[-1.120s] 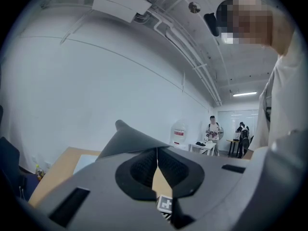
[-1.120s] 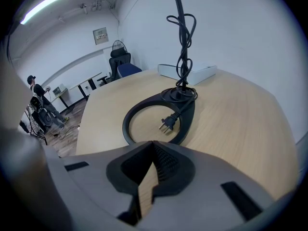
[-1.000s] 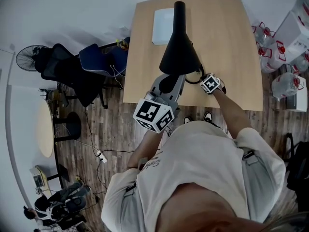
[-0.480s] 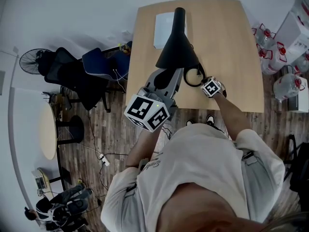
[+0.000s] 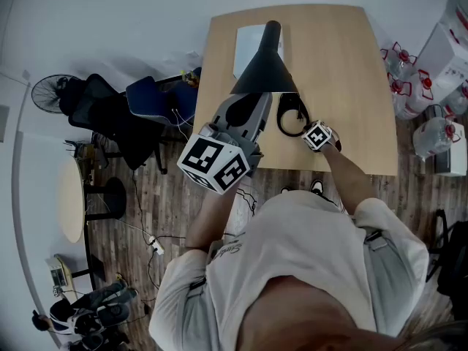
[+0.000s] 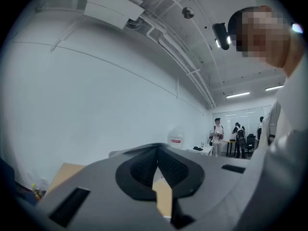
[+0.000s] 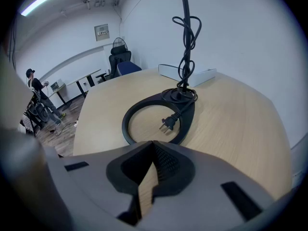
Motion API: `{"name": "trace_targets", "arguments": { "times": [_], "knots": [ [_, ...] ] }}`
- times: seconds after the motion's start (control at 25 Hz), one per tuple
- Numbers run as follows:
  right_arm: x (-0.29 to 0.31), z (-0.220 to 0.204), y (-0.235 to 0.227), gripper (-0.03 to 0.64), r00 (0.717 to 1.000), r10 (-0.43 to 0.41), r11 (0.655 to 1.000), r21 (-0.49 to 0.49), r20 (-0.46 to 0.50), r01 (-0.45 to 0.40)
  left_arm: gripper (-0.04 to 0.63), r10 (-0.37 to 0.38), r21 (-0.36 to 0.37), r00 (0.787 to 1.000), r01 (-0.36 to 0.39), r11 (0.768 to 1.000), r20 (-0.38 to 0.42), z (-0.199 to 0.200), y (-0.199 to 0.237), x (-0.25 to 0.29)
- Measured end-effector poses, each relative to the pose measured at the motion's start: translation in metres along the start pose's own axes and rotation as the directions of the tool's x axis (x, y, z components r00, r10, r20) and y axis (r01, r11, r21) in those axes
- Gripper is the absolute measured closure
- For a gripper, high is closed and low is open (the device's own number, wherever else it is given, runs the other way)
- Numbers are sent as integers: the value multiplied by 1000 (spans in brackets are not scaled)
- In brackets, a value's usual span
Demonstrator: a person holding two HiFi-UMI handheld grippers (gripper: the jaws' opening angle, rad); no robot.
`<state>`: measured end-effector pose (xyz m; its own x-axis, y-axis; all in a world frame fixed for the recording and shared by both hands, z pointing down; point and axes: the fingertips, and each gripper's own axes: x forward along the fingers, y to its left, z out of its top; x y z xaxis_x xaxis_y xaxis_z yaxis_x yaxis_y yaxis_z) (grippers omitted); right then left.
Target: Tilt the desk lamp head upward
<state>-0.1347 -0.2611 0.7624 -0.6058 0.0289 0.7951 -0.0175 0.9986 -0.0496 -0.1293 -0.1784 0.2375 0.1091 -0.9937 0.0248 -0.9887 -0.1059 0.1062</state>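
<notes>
The black desk lamp stands on the wooden table [image 5: 344,64]. Its cone-shaped head [image 5: 265,68] sits above my left gripper [image 5: 254,102], whose tip is tucked under the head's near rim. In the left gripper view that gripper [image 6: 156,170] is shut on nothing and points up at the wall and ceiling; the lamp does not show there. My right gripper [image 5: 307,127] is low over the table just short of the ring-shaped lamp base [image 5: 292,115]. It is shut [image 7: 153,150], facing the base [image 7: 159,121], the plug [image 7: 168,123] and the coiled cord [image 7: 185,32] on the stem.
A flat white box [image 5: 247,39] lies at the table's far side behind the lamp. Office chairs [image 5: 146,101] and a fan [image 5: 47,93] stand left of the table, water jugs [image 5: 431,130] to its right. People stand far off in the room.
My left gripper has risen and swung to the left under the lamp head. The head has tipped up and away, uncovering the ring base. The right gripper has barely moved.
</notes>
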Motion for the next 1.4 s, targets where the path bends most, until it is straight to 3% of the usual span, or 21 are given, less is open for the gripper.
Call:
{"name": "trace_targets", "arguments": {
  "times": [0.28,0.72,0.88,1.12,1.28,1.4],
  "knots": [
    [0,-1,0,621,1000,15,1000,5,-7,-15,580,-10,56,1000,9,998,13,22,0,7],
    [-1,3,3,621,1000,27,999,-27,0,-27,578,3,85,999,-7,996,39,20,-1,2],
    [-2,0,-2,621,1000,5,1000,-7,17,-5,578,12,96,999,-15,995,30,11,-3,7],
    [-9,-3,2,621,999,13,999,-33,48,-12,580,51,46,999,-52,998,3,-16,-5,5],
    [-2,-4,2,621,998,35,999,-6,52,-34,578,103,97,994,-100,990,-26,-40,-1,-3],
    [-8,-2,-5,621,993,23,996,85,117,-33,578,69,-10,998,-70,998,-9,-55,-3,-13]
  ]
}}
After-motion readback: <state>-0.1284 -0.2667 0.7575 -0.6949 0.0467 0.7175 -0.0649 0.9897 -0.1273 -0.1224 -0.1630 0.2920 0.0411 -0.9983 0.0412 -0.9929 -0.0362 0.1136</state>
